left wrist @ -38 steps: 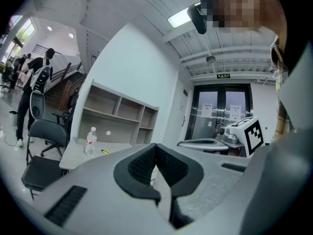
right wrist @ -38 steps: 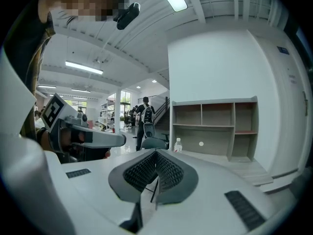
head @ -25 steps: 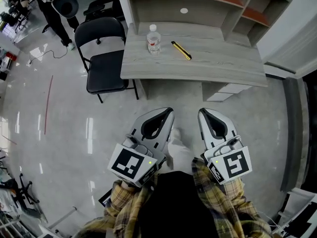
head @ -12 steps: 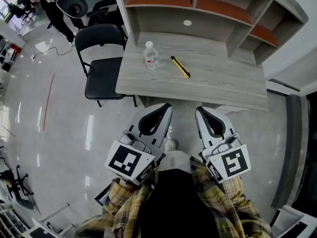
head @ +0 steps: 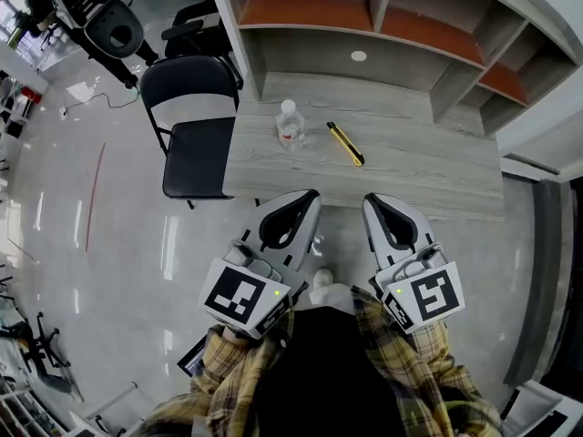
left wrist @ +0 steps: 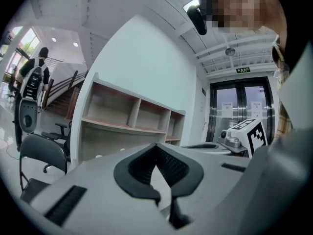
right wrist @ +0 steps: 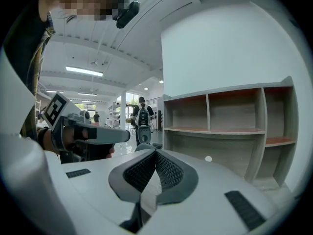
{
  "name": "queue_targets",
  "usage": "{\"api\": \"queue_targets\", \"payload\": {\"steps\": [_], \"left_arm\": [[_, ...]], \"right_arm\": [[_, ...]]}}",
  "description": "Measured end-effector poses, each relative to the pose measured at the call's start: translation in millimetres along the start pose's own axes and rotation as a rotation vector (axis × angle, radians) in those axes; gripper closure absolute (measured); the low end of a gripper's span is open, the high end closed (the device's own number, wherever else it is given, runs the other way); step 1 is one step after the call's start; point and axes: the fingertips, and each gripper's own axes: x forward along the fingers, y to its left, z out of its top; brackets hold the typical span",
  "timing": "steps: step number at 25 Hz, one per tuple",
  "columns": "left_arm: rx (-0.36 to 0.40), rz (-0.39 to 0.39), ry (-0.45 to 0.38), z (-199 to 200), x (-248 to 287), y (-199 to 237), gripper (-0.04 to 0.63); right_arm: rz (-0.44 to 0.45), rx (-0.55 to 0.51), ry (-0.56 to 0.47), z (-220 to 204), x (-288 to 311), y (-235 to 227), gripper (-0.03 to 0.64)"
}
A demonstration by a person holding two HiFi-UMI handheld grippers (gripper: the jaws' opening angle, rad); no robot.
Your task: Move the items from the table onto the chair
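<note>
Red bottle point(head: 290, 126) label, probably; print illegible | left hand-held gripper point(head: 310, 198) closed | right hand-held gripper point(head: 372, 201) closed

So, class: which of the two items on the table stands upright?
The clear water bottle, on the side nearer the chair; the yellow knife beside it lies flat.

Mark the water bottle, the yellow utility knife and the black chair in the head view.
water bottle point(head: 291, 131): head view, middle of its body.
utility knife point(head: 346, 144): head view, middle of the yellow handle.
chair point(head: 197, 157): head view, centre of the black seat.
</note>
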Motion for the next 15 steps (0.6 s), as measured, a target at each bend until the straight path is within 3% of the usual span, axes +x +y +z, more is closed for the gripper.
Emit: {"api": "queue_targets", "payload": {"steps": [9,15], "left_arm": [[0.02,-0.075,0.031,27.3,42.4,97.1,0.591],[0.003,-0.123,0.039,33.8,56.7,139.6,0.591]], "right_arm": [[-0.111,0.012,0.002,15.6,100.8,-29.2,0.6],[-0.195,0.018,0.032,13.1,137.2,-44.8,0.6]]}}
